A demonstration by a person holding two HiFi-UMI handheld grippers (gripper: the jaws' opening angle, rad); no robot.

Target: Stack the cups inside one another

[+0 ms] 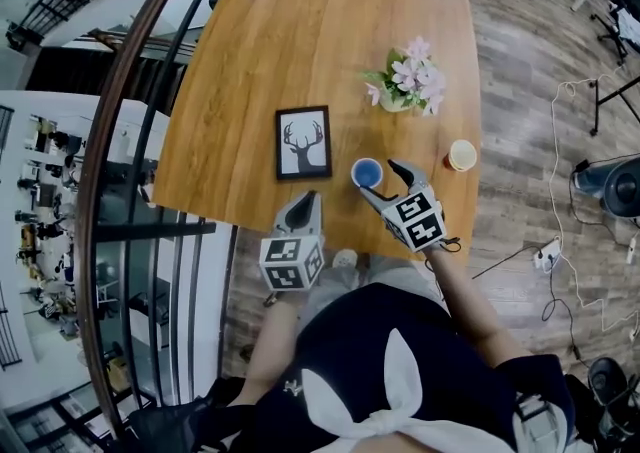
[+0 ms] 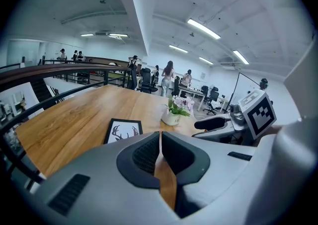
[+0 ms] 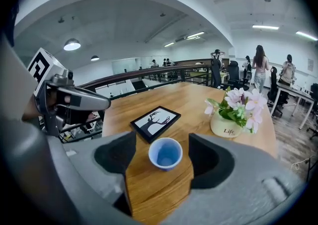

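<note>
A blue cup (image 1: 367,174) stands upright on the wooden table (image 1: 300,51) near its front edge. In the right gripper view the blue cup (image 3: 165,153) sits between the open jaws, touching neither. My right gripper (image 1: 385,179) is open just to the right of it. A cream and orange cup (image 1: 462,155) stands at the table's right edge, apart from the blue one. My left gripper (image 1: 303,209) hangs at the front edge, shut with nothing in it; the left gripper (image 2: 160,144) shows its pads pressed together.
A framed deer picture (image 1: 303,142) lies left of the blue cup. A white pot of pink flowers (image 1: 408,83) stands behind the cups. A dark railing (image 1: 130,121) runs along the table's left side. Cables and a power strip (image 1: 545,254) lie on the floor at right.
</note>
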